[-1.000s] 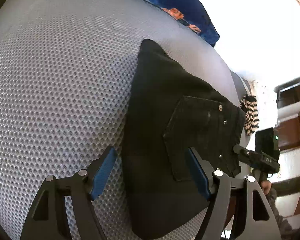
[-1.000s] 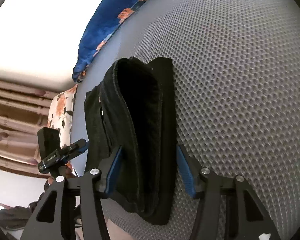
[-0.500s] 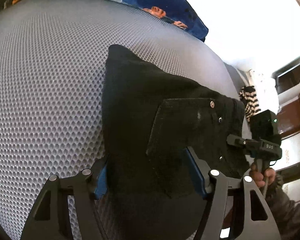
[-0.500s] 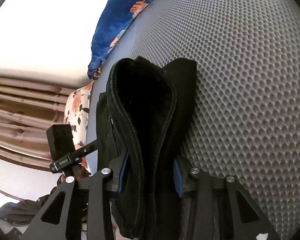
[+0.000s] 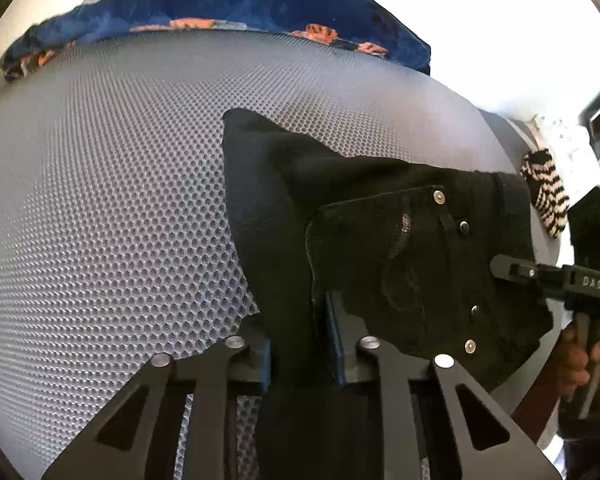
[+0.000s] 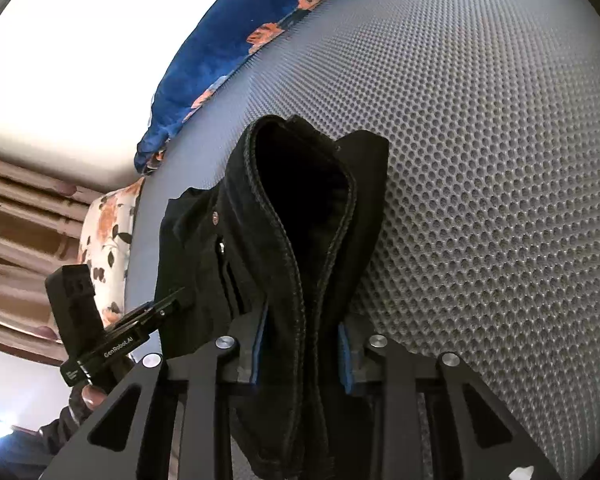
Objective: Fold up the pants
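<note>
Black pants [image 5: 380,220], folded into a thick bundle, lie on a grey mesh mattress [image 5: 100,200] with a back pocket and rivets facing up. My left gripper [image 5: 300,344] holds the bundle's near left edge; its jaws are closing, with black fabric filling the gap between the blue pads. In the right wrist view the pants [image 6: 300,208] show their stitched waistband, bunched and raised off the mattress [image 6: 500,160]. My right gripper [image 6: 302,348] pinches that waistband while its jaws are closing. A hand [image 5: 580,360] grips the right tool's handle at the frame edge.
A blue floral blanket [image 5: 260,4] lies along the mattress's far edge. A black-and-white striped sock [image 5: 548,200] rests off its right corner. A floral pillow [image 6: 108,240] and brown curtains [image 6: 20,220] sit beyond the left side. Bare mesh stretches to the left of the pants.
The left jaws went from wide apart to pinched on the pants' edge after sliding in over it. The right jaws narrowed onto the waistband, which now stands bunched and higher.
</note>
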`<state>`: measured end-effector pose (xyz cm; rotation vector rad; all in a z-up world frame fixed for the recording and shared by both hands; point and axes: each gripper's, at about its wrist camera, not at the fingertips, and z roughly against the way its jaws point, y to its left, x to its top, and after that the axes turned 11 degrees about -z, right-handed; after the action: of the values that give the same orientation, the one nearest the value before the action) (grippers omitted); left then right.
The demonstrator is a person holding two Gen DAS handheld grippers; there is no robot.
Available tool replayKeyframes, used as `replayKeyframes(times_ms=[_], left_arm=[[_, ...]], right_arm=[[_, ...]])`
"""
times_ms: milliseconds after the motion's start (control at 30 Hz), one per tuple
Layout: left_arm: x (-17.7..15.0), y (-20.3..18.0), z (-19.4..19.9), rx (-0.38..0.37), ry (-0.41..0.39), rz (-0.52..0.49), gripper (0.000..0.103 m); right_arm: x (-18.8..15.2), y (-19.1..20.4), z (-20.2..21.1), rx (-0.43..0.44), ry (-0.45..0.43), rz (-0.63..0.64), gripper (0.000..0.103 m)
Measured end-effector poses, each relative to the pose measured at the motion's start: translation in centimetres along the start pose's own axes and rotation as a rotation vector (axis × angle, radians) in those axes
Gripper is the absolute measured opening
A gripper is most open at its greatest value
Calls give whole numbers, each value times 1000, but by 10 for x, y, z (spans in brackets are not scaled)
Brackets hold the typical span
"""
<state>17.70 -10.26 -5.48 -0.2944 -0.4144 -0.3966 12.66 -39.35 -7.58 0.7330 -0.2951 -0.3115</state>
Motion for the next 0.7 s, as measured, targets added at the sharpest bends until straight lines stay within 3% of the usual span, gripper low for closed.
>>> replayKeyframes(times_ms=[367,700], left_arm=[[-20,37,41,-6,-32,9,15],[-57,79,94,47,-79,30,15]], right_arm=[[-14,43,-5,-42,-21,13,23],[-47,97,-38,-8,49,73,23]])
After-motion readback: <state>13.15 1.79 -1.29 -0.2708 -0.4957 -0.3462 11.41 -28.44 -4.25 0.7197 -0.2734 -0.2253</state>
